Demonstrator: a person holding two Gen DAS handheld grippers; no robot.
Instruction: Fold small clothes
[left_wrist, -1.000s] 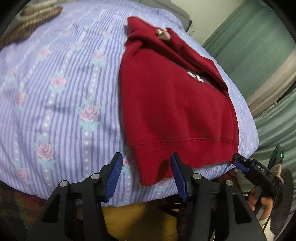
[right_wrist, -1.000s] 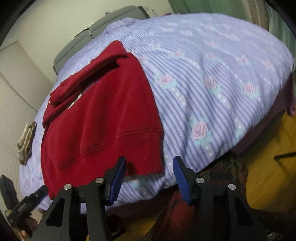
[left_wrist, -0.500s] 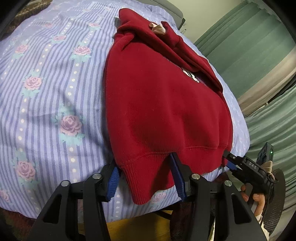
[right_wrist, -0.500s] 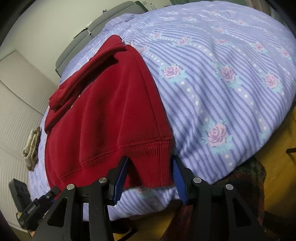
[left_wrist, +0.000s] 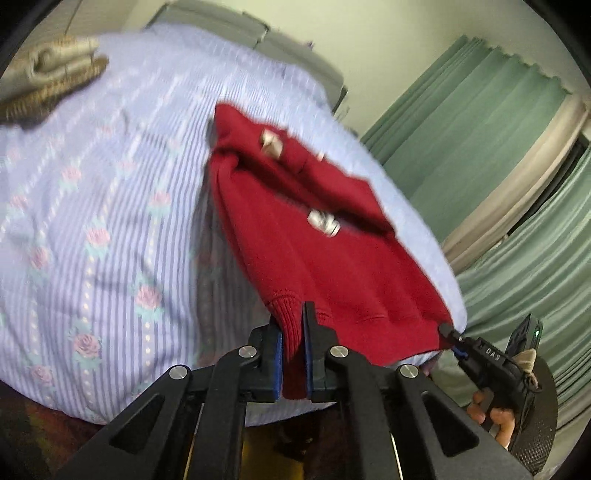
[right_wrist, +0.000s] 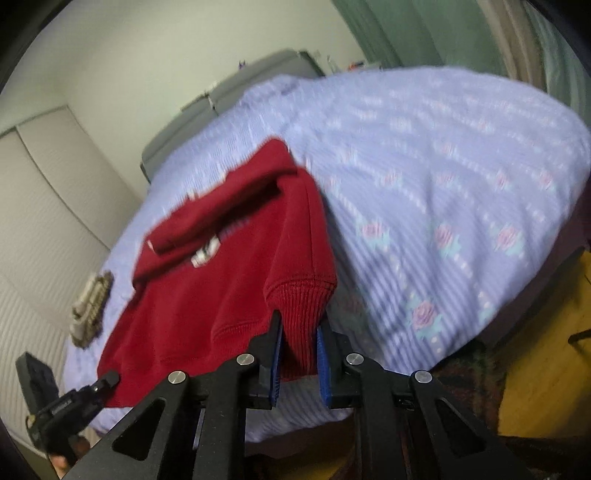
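A small red sweatshirt (left_wrist: 325, 254) lies on a bed with a lilac striped rose-print cover (left_wrist: 92, 206). My left gripper (left_wrist: 293, 332) is shut on the left corner of its ribbed hem and holds that corner off the bed. My right gripper (right_wrist: 299, 332) is shut on the right hem corner (right_wrist: 301, 295), also lifted. The sweatshirt (right_wrist: 229, 266) has its sleeves folded across the chest, with a white print showing. The right gripper also shows in the left wrist view (left_wrist: 452, 338), at the hem's far corner.
A folded beige and brown garment (left_wrist: 48, 81) lies at the far left of the bed, also in the right wrist view (right_wrist: 88, 310). A grey headboard (right_wrist: 236, 92) stands behind. Green curtains (left_wrist: 498, 155) hang on the right. A wooden floor (right_wrist: 546, 350) lies below the bed edge.
Both grippers have closed on the hem corners and lifted them off the bed. The lower part of the sweatshirt has risen and both views have tilted upward.
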